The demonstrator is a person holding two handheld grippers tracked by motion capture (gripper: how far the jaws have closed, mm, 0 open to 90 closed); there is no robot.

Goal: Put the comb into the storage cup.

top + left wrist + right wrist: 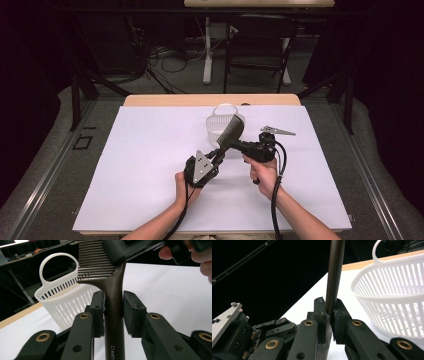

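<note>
A dark comb (231, 131) with a long handle hangs tilted above the middle of the table, held between both grippers. My left gripper (218, 155) is shut on the handle; in the left gripper view the handle (113, 322) runs up between its two pads (97, 307). My right gripper (235, 144) is shut on the comb just below the toothed head (93, 262). In the right gripper view the handle (334, 272) rises out of its closed jaws. A white slotted basket (218, 120) with a loop handle stands just behind the comb.
A white sheet (150, 165) covers the table, with a strip of wood (175, 100) bare at the far edge. The basket (392, 302) sits close to the right of my right gripper. A folding chair (260, 45) and cables lie beyond the table.
</note>
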